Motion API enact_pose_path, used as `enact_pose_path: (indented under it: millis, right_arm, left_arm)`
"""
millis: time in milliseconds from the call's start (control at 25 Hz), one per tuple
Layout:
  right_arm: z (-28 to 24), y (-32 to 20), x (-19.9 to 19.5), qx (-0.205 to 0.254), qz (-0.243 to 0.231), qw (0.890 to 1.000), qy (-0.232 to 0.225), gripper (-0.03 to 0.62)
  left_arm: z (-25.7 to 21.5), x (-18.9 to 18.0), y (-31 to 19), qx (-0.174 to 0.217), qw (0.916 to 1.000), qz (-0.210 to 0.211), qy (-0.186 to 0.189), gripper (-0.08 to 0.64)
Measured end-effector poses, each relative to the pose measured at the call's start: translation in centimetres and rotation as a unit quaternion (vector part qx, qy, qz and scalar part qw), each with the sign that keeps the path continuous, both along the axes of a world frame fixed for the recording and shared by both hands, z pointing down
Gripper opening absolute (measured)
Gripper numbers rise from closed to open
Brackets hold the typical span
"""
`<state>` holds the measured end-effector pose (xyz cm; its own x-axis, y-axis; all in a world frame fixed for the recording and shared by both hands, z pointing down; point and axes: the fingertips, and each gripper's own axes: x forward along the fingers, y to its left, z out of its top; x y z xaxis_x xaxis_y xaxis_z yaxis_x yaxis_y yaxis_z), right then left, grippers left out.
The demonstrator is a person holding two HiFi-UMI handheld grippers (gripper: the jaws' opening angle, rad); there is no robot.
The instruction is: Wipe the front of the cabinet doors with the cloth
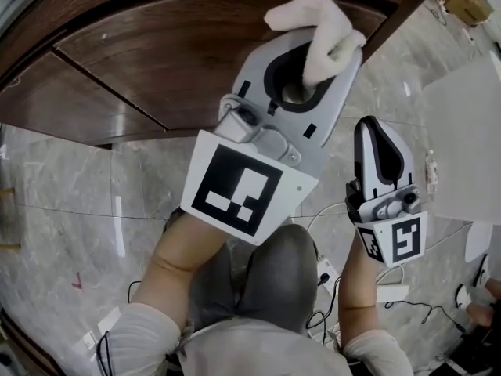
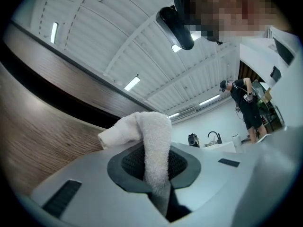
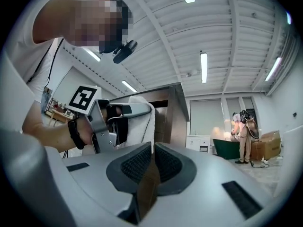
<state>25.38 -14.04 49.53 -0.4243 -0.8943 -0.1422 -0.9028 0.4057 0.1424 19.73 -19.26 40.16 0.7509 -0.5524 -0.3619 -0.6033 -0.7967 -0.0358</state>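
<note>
We judge the cloth (image 1: 317, 34) light, soft and floppy, so it will bunch rather than push. It is best pinched on a folded bundle with a loose pad left free for rubbing. It is white terry, doubled over itself. Our left hand-held gripper (image 1: 307, 69) pinches it close before the dark wood-grain cabinet door (image 1: 172, 61); we cannot tell whether it touches. Our right hand-held gripper (image 1: 381, 143) hangs lower, pressed together on nothing.

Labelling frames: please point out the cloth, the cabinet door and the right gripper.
cloth (image 1: 322, 34), head view, bunched end.
cabinet door (image 1: 196, 61), head view, bare wood front.
right gripper (image 3: 152, 146), right gripper view, between shut fingertips.
</note>
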Motion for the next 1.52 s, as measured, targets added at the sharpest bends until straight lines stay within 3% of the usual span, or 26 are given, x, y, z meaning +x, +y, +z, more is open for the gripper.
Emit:
enact_pose_path:
  millis: [280, 360, 480, 640, 720, 880, 1160, 1320, 1520]
  right_arm:
    - [1.1, 0.7, 2.5, -0.016, 0.026, 1.000, 0.001, 0.046]
    - [1.1, 0.8, 2.3, -0.016, 0.026, 1.000, 0.004, 0.046]
    - [0.8, 1.0, 1.4, -0.012, 0.016, 1.000, 0.008, 0.046]
    - [0.6, 0.4, -1.7, -0.009, -0.021, 1.000, 0.017, 0.046]
    - [0.7, 0.1, -4.4, -0.007, -0.047, 0.999, 0.024, 0.046]
    - [0.8, -0.3, -9.7, -0.003, -0.095, 0.995, 0.027, 0.046]
    - [1.7, -0.6, -16.0, -0.003, -0.136, 0.990, 0.025, 0.046]
    - [1.4, -0.6, -18.3, 0.004, -0.148, 0.989, 0.018, 0.046]
    - [1.8, -0.6, -19.6, 0.006, -0.152, 0.988, 0.016, 0.046]
  left_arm:
    - [0.1, 2.8, 0.2, -0.016, 0.9986, 0.042, 0.027, 0.062]
    - [-0.3, 2.9, 0.4, -0.028, 0.9960, 0.067, 0.052, 0.063]
    - [-1.1, 1.2, 0.8, -0.059, 0.9866, 0.110, 0.105, 0.063]
    - [-0.2, -3.6, 1.0, -0.092, 0.9775, 0.120, 0.147, 0.063]
    - [0.5, -6.5, 1.1, -0.099, 0.9781, 0.104, 0.151, 0.062]
    - [0.9, -12.6, 1.2, -0.076, 0.9876, 0.038, 0.132, 0.062]
    - [1.5, -22.1, 1.6, -0.059, 0.9901, -0.050, 0.117, 0.063]
    - [2.2, -26.9, 1.4, -0.061, 0.9870, -0.105, 0.105, 0.061]
    - [2.8, -31.3, 1.1, -0.045, 0.9800, -0.185, 0.057, 0.063]
